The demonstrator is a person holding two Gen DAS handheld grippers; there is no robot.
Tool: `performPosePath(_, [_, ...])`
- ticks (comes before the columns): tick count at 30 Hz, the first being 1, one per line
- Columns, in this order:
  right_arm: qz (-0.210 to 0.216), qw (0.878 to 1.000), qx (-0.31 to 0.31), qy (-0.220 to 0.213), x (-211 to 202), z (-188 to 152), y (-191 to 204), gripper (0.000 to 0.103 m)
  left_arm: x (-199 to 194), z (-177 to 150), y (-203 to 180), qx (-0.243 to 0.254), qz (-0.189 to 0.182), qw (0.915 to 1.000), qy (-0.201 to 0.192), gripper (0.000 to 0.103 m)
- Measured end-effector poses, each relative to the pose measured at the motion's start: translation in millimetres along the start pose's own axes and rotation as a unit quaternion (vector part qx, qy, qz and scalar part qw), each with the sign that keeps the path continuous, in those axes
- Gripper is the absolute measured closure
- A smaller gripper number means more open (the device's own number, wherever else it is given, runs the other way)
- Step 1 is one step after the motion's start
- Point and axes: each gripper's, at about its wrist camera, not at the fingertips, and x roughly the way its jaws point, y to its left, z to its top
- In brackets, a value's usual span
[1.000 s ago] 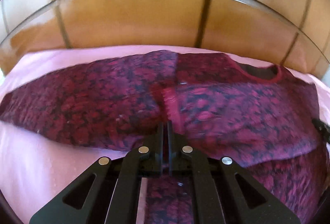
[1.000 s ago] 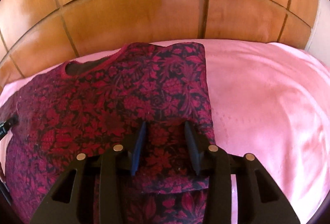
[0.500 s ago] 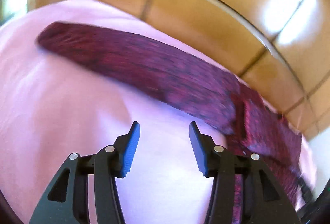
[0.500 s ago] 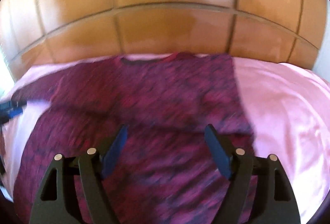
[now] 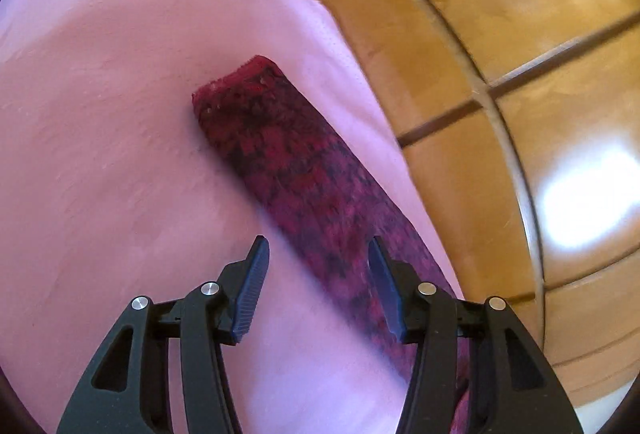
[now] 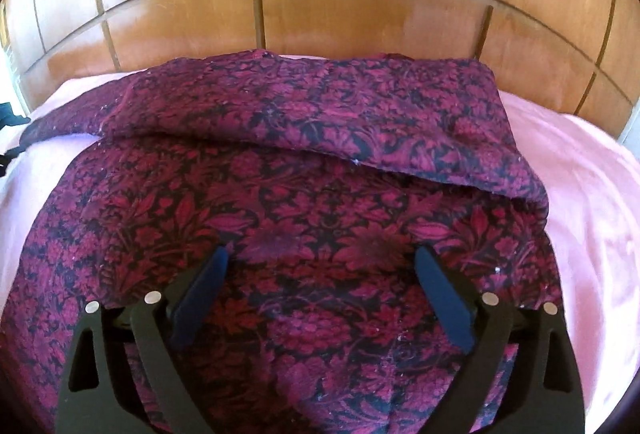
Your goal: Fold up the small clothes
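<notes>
A smooth pink bed sheet (image 6: 592, 194) covers the surface, soft and faintly rippled, and behind it stands a glossy panelled wooden headboard (image 6: 328, 22) of warm orange-brown squares split by dark grooves. Spread across the middle of the sheet lies the crimson and black floral-print knit top (image 6: 320, 202), its upper portion folded down in a thick flap whose edge runs slantwise across the body. One long sleeve (image 5: 304, 170) of the top stretches flat over the sheet toward the sheet's far corner, ending in a ribbed red cuff. Above the top's lower body the black two-finger right gripper (image 6: 320, 290) hangs with its jaws opening wide, nothing pinched. The black left gripper (image 5: 318, 286) hovers over the sleeve, jaws spread, clear of the fabric.
</notes>
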Motion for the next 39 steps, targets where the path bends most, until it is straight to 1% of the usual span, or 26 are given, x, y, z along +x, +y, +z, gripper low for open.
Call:
performPosePath(3, [0.004,1.000,0.005,-0.001,0,0,-1,0.008,18,10,-4,0.006,0.017,0.9998,0.007,0.054])
performPosePath(4, [0.004,1.000,0.007,-0.001,0,-1,0,0.007,21,11,-5,0.004,0.026,0.9996,0.003,0.064])
performPosePath(5, [0.005,1.000,0.008,-0.001,0,-2,0,0.007,24,13,-8,0.005,0.031,0.9995,0.003,0.078])
performPosePath(6, [0.006,1.000,0.009,-0.001,0,-1,1,0.007,23,16,-7,0.010,0.026,0.9996,0.006,0.085])
performPosePath(7, [0.008,1.000,0.008,0.000,1,0,-1,0.007,24,16,-14,0.022,0.026,0.9994,0.004,0.089])
performPosePath(9, [0.012,1.000,0.007,-0.001,2,0,-6,0.007,14,15,-22,0.051,0.013,0.9985,-0.014,0.092])
performPosePath(12, [0.013,1.000,0.006,-0.001,2,0,-7,0.007,-8,-4,-66,0.132,-0.015,0.9902,-0.042,0.092])
performPosePath(14, [0.012,1.000,0.006,0.000,2,0,-6,0.007,-20,-25,-96,0.186,-0.033,0.9808,-0.048,0.092])
performPosePath(16, [0.010,1.000,0.004,0.002,2,0,-7,0.007,-33,-53,-126,0.238,-0.063,0.9679,-0.051,0.092])
performPosePath(18, [0.002,1.000,0.006,0.006,0,5,-9,0.009,-44,-93,-160,0.300,-0.086,0.9484,-0.053,0.092])
performPosePath(21, [-0.025,0.999,0.025,-0.019,-17,27,-15,0.010,-53,-152,-193,0.352,-0.128,0.9268,-0.027,0.092])
performPosePath(23, [-0.022,0.996,0.069,-0.043,-29,47,-29,0.009,-46,-189,-215,0.384,-0.138,0.9128,-0.004,0.092])
performPosePath(24, [-0.015,0.995,0.087,-0.043,-31,51,-36,0.009,-43,-201,-221,0.393,-0.139,0.9087,0.002,0.092])
performPosePath(25, [-0.009,0.995,0.096,-0.037,-32,51,-42,0.010,-35,-224,-233,0.409,-0.139,0.9018,0.018,0.092])
performPosePath(26, [-0.012,0.995,0.091,-0.035,-33,47,-45,0.010,-28,-239,-239,0.415,-0.141,0.8981,0.038,0.092])
performPosePath(27, [-0.014,0.995,0.087,-0.038,-35,44,-47,0.010,-19,-256,-247,0.423,-0.146,0.8920,0.062,0.091])
performPosePath(28, [-0.014,0.995,0.086,-0.044,-38,37,-50,0.010,-12,-266,-252,0.432,-0.146,0.8865,0.076,0.083])
performPosePath(29, [-0.010,0.995,0.090,-0.045,-41,30,-54,0.010,-7,-283,-255,0.447,-0.147,0.8769,0.098,0.065])
performPosePath(30, [-0.005,0.995,0.094,-0.043,-41,27,-60,0.010,1,-299,-257,0.459,-0.148,0.8678,0.121,0.057])
performPosePath(31, [0.001,0.993,0.107,-0.043,-44,21,-65,0.014,3,-306,-256,0.463,-0.146,0.8653,0.125,0.042])
performPosePath(32, [0.007,0.992,0.115,-0.045,-46,19,-69,0.016,8,-308,-257,0.468,-0.143,0.8635,0.123,0.036])
performPosePath(34, [0.022,0.991,0.127,-0.047,-48,18,-77,0.025,3,-316,-249,0.484,-0.144,0.8555,0.115,0.035])
performPosePath(35, [0.027,0.990,0.132,-0.047,-49,18,-77,0.029,-1,-315,-245,0.486,-0.142,0.8553,0.109,0.035])
performPosePath(36, [0.035,0.989,0.137,-0.049,-51,19,-78,0.037,-3,-315,-242,0.486,-0.142,0.8561,0.105,0.035])
performPosePath(37, [0.057,0.987,0.144,-0.051,-51,24,-77,0.042,-8,-312,-236,0.485,-0.140,0.8578,0.097,0.035])
performPosePath(39, [0.090,0.982,0.159,-0.052,-49,34,-75,0.043,-17,-305,-224,0.477,-0.129,0.8657,0.079,0.035])
